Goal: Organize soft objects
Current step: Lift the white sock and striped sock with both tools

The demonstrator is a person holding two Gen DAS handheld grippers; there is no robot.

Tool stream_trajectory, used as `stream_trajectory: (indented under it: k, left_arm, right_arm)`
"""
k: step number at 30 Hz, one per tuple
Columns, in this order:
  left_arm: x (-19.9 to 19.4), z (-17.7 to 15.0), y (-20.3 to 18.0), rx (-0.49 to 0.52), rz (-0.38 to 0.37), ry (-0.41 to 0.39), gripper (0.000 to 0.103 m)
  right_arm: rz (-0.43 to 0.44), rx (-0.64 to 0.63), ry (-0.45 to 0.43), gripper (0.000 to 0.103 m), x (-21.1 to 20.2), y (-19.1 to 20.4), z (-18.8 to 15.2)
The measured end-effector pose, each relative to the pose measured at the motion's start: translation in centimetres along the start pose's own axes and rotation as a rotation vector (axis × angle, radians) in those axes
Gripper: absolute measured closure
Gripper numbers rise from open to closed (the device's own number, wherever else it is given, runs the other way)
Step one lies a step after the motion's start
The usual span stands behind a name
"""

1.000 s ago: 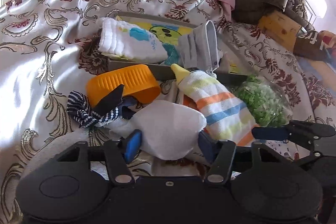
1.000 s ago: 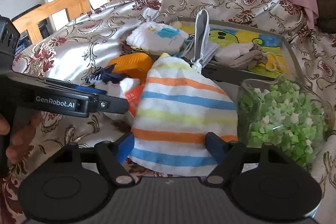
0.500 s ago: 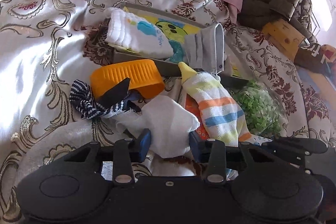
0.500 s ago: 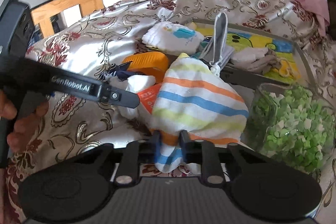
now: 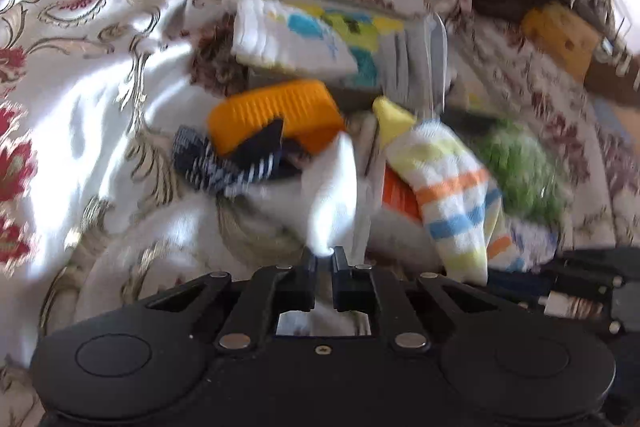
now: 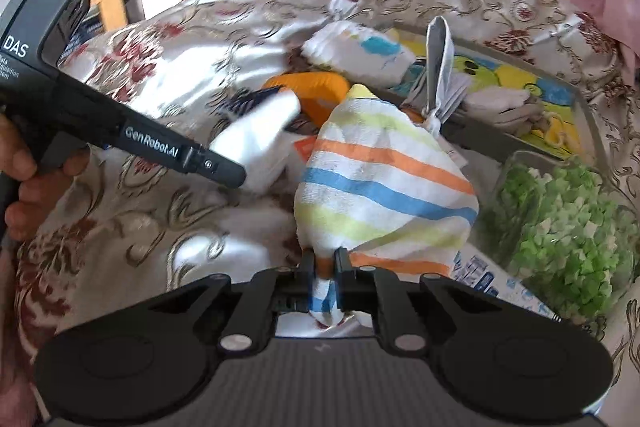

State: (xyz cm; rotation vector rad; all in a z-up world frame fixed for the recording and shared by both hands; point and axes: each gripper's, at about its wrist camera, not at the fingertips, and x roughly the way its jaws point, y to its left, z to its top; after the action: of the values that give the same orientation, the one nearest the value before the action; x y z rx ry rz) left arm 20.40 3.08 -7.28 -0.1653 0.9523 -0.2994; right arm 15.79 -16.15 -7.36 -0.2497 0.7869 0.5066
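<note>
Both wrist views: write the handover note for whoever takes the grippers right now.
Left gripper: just closed, shut on the white sock.
Right gripper: just closed, shut on the striped sock.
Tray behind them already holds folded cloths and a grey sock.
Left: both gripped socks, and the navy striped sock beside the orange lid.

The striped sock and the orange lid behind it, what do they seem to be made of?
Striped sock: soft knitted fabric, probably cotton, matte; it bunches and creases where the right tongs pinch it. Orange lid: looks like rigid plastic, with a ribbed rim and slight sheen.
</note>
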Motion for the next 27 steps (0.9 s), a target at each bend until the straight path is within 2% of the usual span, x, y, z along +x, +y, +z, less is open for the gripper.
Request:
stream_trajectory:
  k: [4,9,11,13,17,18,20,21,24,26,27]
  left_arm:
    - [-1.1,-0.9,-0.2,0.025,0.037,0.019,0.1]
    - [-3.1,-1.1,0.3,-0.048,0.011,-0.022,0.097]
    - [-3.5,-1.0,0.1,-0.057,0.009,-0.049,0.082]
    - [-3.7,-0.9,-0.2,-0.063,0.005,-0.071,0.08]
    - [-3.0,-0.3,-0.6,-0.079,-0.005,-0.106,0.057]
    - [-2.5,0.0,-0.5,-0.089,-0.003,-0.112,0.055]
    - [-1.3,0.4,-0.1,-0.122,-0.004,-0.114,0.05]
    - [-0.7,0.5,0.3,-0.141,-0.007,-0.111,0.05]
    - [1.0,0.8,1.3,-0.2,-0.025,-0.096,0.047]
    - [1.7,0.8,1.7,-0.226,-0.033,-0.09,0.046]
    - [1.9,0.9,1.8,-0.235,-0.036,-0.092,0.046]
  right_arm:
    - [0.041,-0.035,0.016,0.092,-0.6,1.1,-0.3]
    - [0.09,-0.077,0.021,0.092,-1.6,2.4,-0.7]
    - [0.083,-0.083,0.014,0.092,-1.9,2.7,-0.7]
    - [0.067,-0.073,-0.001,0.092,-2.2,2.6,-0.7]
    - [-0.006,-0.036,-0.031,0.091,-2.1,1.8,-0.4]
    - [-0.03,-0.024,-0.039,0.091,-1.9,1.4,-0.2]
    - [-0.057,-0.004,-0.057,0.077,-1.7,0.9,-0.1]
    - [-0.059,0.006,-0.064,0.074,-1.6,0.6,0.0]
    - [-0.053,0.042,-0.089,0.055,-1.6,-0.1,0.5]
    - [-0.068,0.06,-0.11,0.034,-1.6,-0.4,0.8]
    - [-0.074,0.069,-0.116,0.031,-1.4,-0.6,0.9]
